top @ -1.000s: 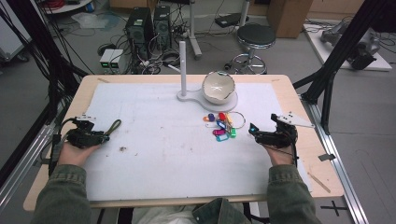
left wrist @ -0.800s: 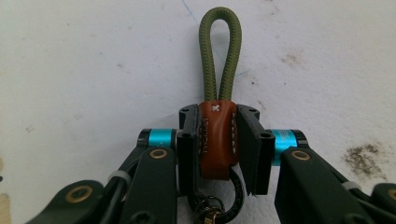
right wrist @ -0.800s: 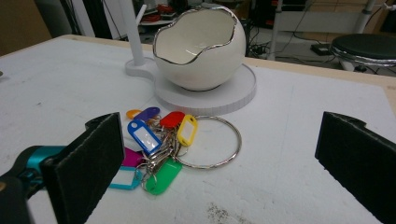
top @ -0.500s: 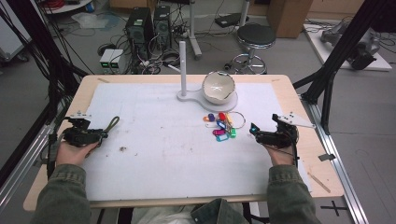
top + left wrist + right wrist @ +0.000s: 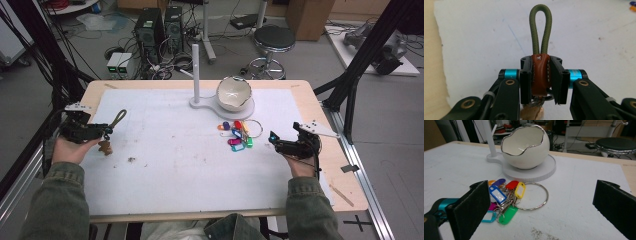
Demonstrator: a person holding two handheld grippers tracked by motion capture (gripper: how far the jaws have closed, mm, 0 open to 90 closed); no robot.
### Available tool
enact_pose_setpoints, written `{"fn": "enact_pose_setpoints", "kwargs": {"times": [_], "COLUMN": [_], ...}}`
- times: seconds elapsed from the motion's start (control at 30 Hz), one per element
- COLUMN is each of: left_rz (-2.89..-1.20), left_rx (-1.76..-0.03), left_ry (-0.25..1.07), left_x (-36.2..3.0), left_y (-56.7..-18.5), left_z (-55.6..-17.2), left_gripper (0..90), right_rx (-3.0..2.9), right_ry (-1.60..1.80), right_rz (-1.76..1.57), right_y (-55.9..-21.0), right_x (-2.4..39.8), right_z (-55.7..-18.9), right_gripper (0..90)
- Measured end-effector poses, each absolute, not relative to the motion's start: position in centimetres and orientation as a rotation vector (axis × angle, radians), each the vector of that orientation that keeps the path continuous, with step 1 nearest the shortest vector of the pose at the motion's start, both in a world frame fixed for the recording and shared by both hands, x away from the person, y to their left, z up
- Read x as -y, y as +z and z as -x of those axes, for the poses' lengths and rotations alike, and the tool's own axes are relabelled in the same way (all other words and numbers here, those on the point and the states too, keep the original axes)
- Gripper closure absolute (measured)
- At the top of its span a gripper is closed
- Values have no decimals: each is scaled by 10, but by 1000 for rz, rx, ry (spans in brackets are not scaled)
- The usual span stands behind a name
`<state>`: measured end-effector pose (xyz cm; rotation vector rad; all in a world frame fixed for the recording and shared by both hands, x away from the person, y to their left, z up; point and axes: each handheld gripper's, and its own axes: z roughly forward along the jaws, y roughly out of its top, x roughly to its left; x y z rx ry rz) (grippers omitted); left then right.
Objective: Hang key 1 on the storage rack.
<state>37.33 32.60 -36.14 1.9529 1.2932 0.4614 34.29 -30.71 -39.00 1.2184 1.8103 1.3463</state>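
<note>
My left gripper (image 5: 102, 132) (image 5: 541, 63) is shut on the brown leather tab (image 5: 540, 77) of a keychain, held just above the white mat's left edge. Its olive cord loop (image 5: 118, 118) (image 5: 540, 27) sticks out past the jaws, and a small tan charm (image 5: 105, 147) hangs below. A bunch of coloured key tags (image 5: 236, 136) (image 5: 504, 197) on a metal ring (image 5: 531, 196) lies mid-table. My right gripper (image 5: 274, 140) (image 5: 541, 187) stands open just right of the tags, jaws wide apart with nothing between them.
A white egg-shaped bowl (image 5: 233, 93) (image 5: 524, 147) sits on a white round base (image 5: 544, 171) with an upright post (image 5: 195, 65) behind the tags. The white mat (image 5: 175, 165) covers the wooden table (image 5: 345, 170). Small crumbs (image 5: 131, 160) lie on the mat.
My left gripper has shifted a little left and away from me with the keychain still in it. The right gripper has barely moved.
</note>
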Motion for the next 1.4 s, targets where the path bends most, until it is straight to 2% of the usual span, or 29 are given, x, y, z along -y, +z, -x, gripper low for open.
{"fn": "enact_pose_setpoints", "kwargs": {"times": [0.37, 1.4], "left_rz": [-1958, -1935], "left_rx": [-1247, -1184], "left_ry": [469, 477], "left_x": [-305, -247], "left_y": [-327, -287], "left_z": [-395, -448], "left_gripper": [721, 724], "right_rx": [-1801, -1796], "right_ry": [1356, 1353], "right_rz": [-1231, -1243], "right_y": [-390, -392], "right_x": [309, 313], "right_z": [-343, -342], "right_gripper": [7, 7]}}
